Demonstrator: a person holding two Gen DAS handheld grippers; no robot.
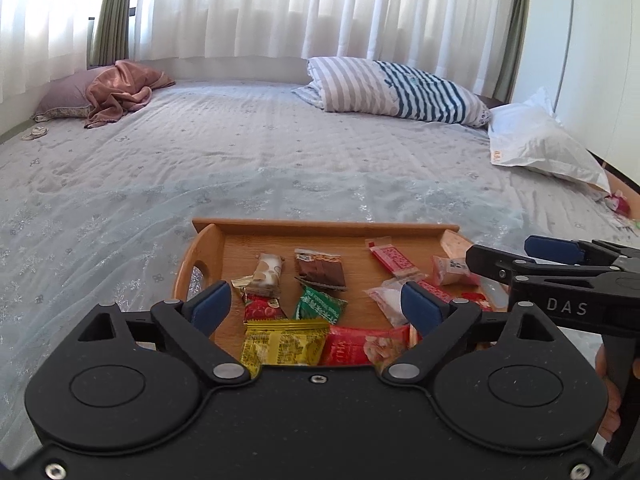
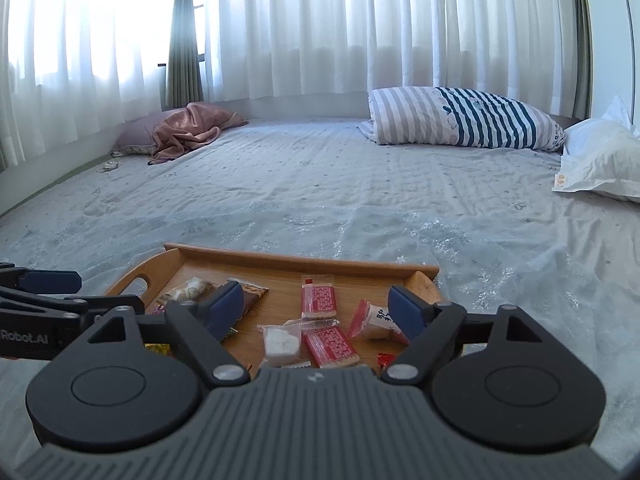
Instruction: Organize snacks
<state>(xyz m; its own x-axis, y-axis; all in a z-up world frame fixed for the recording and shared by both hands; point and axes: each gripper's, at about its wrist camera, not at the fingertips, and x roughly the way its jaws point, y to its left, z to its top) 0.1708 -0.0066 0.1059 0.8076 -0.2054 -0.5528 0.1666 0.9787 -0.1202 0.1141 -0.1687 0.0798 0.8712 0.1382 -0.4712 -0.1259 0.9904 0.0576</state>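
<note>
On the bed (image 1: 280, 152) we hold both grippers, left (image 1: 316, 304) and right (image 2: 316, 308), fingers spread and empty, above the wooden tray (image 1: 320, 226) that corrals the snack packets (image 1: 284, 344).

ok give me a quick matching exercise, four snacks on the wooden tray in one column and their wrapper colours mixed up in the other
Things:
1. packet nearest the left gripper
2. small packet mid-tray
3. packet left of the long red bar
4. long bar near the far rim

Colours:
a. brown
b. red and white
c. yellow
d. green

Pairs: 1-c, 2-d, 3-a, 4-b
</note>
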